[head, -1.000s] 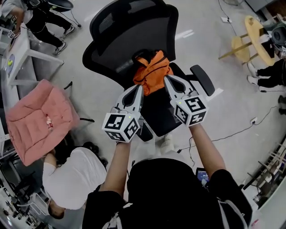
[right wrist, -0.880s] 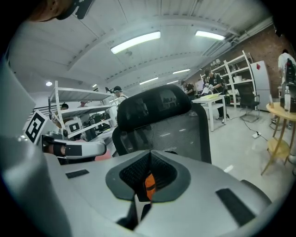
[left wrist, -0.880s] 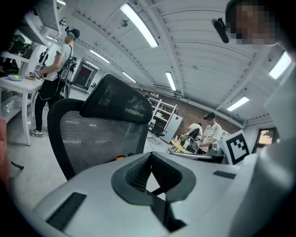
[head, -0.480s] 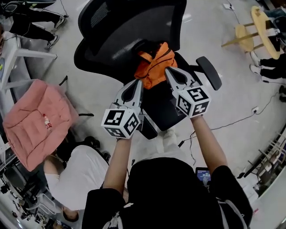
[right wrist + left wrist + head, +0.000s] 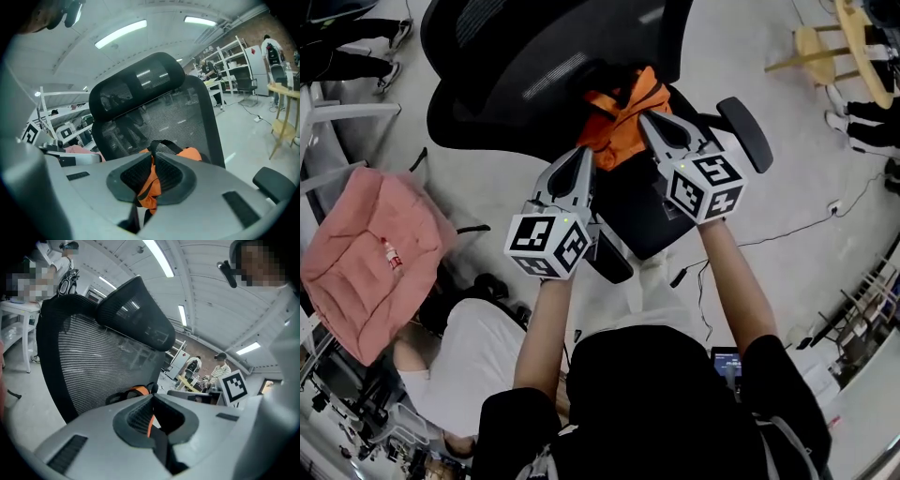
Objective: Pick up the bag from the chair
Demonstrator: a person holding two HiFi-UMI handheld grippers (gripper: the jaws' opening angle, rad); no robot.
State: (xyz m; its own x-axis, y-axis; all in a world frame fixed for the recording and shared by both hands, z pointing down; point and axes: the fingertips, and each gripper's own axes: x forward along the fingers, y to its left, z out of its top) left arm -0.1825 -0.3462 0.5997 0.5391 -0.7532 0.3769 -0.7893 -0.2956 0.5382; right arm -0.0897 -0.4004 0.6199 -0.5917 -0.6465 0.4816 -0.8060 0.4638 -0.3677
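Observation:
An orange bag [image 5: 622, 111] with black straps rests against the mesh back of a black office chair [image 5: 516, 75]. My left gripper [image 5: 584, 153] is at the bag's lower left edge. Its jaws are shut, with a strip of orange fabric [image 5: 149, 423] pinched between them. My right gripper [image 5: 643, 118] is at the bag's right side, shut on a fold of the orange bag [image 5: 150, 185]. A black strap [image 5: 165, 145] loops just above its jaw tips. In the left gripper view, more of the bag [image 5: 138, 391] shows past the tips.
The chair's right armrest [image 5: 745, 131] sits beside my right gripper. A pink cushioned seat [image 5: 366, 262] stands at the left, and a person in a white shirt [image 5: 469, 366] crouches below it. A wooden stool [image 5: 825, 47] and floor cables [image 5: 787, 239] lie to the right.
Both grippers have moved forward toward the chair back and stay at the bag's sides. The head view has shifted, so the chair and pink seat sit differently in frame.

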